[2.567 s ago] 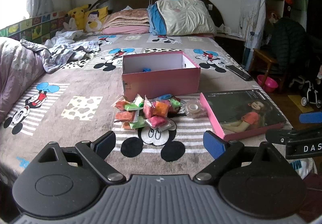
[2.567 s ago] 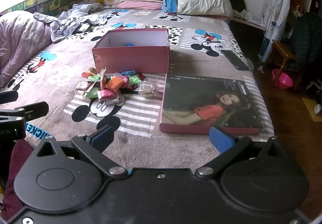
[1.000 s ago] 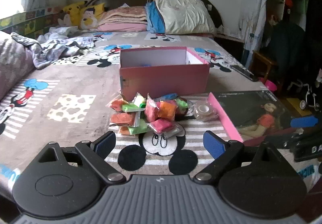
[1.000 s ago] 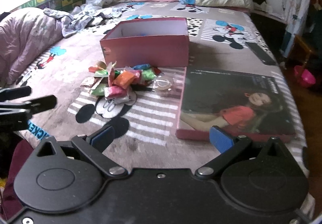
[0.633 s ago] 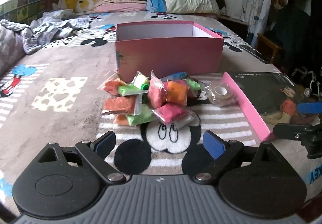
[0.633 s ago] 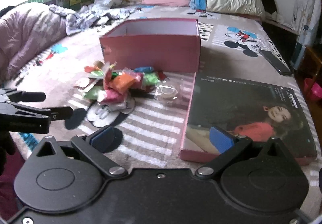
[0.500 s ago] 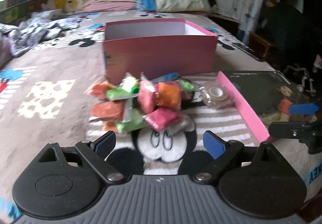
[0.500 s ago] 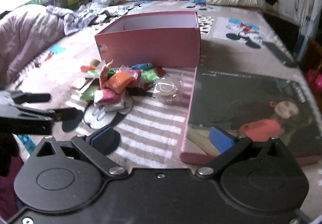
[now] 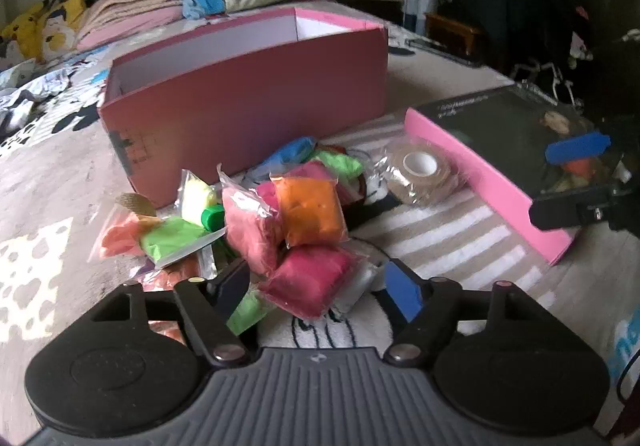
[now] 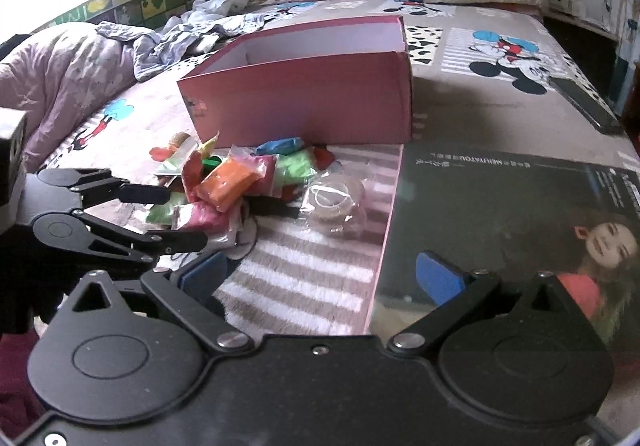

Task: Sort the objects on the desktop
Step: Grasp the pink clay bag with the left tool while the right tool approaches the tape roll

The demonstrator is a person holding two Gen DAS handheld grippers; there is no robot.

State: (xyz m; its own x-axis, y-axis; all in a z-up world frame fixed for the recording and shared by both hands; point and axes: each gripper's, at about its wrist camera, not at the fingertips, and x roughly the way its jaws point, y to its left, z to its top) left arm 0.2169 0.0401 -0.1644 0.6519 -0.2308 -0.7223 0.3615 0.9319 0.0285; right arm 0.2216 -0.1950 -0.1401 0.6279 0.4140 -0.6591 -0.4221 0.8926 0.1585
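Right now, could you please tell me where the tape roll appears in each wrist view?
Left wrist: tape roll right of centre, between the bag pile and the lid's pink edge.
Right wrist: tape roll centre, between the pile and the lid's edge.
Shared landmark: the pink box behind it.

daylit bedroom, cartoon-print bed (image 10: pixel 500 93)

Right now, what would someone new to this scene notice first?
Probably the heap of bright clay packets on the cartoon bedspread, in front of the open pink box. The left gripper is closing its fingers around the magenta packet. To the right lies the box lid with a portrait print.
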